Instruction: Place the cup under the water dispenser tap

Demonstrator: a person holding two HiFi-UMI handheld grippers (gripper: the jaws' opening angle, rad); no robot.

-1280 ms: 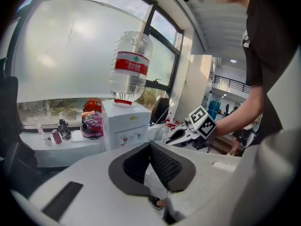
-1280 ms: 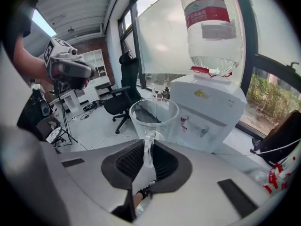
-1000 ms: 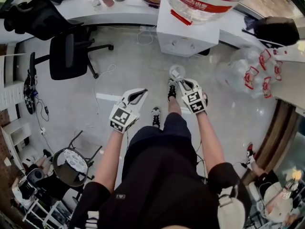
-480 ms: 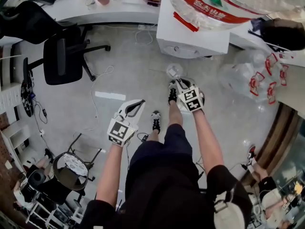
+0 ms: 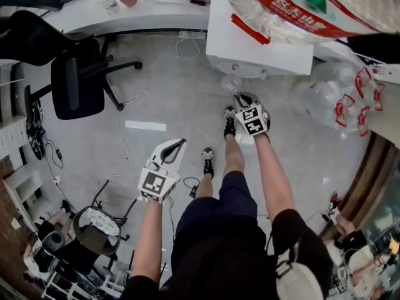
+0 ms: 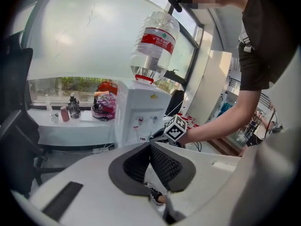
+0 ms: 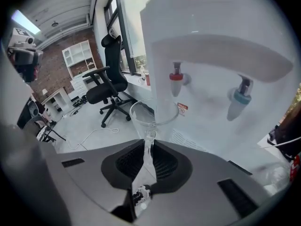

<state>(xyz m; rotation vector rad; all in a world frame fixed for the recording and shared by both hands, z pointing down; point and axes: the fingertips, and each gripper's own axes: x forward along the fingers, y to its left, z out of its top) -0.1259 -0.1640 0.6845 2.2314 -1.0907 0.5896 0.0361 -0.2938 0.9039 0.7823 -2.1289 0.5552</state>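
A clear plastic cup point(image 7: 153, 113) stands upright between my right gripper's point(image 7: 149, 142) jaws, which are shut on its lower wall. Just beyond its rim are the white water dispenser's point(image 7: 221, 41) red tap point(image 7: 176, 78) and, to the right, the blue tap point(image 7: 239, 100); the cup is a little left of and below the red one. In the head view the cup point(image 5: 231, 83) and right gripper point(image 5: 240, 97) sit close before the dispenser point(image 5: 256, 39). My left gripper point(image 5: 177, 144) hangs lower left, shut and empty; its pads meet point(image 6: 150, 145).
A big water bottle point(image 5: 294, 5) tops the dispenser. A black office chair point(image 5: 75, 83) stands at left, with a cable point(image 5: 128, 124) on the floor near it. Empty bottles point(image 5: 337, 105) lie to the dispenser's right. A desk point(image 5: 144, 8) with small items runs behind.
Both grippers have sunk. The right one has carried the cup closer to the dispenser's front. The left one has dropped toward the lower left of the head view.
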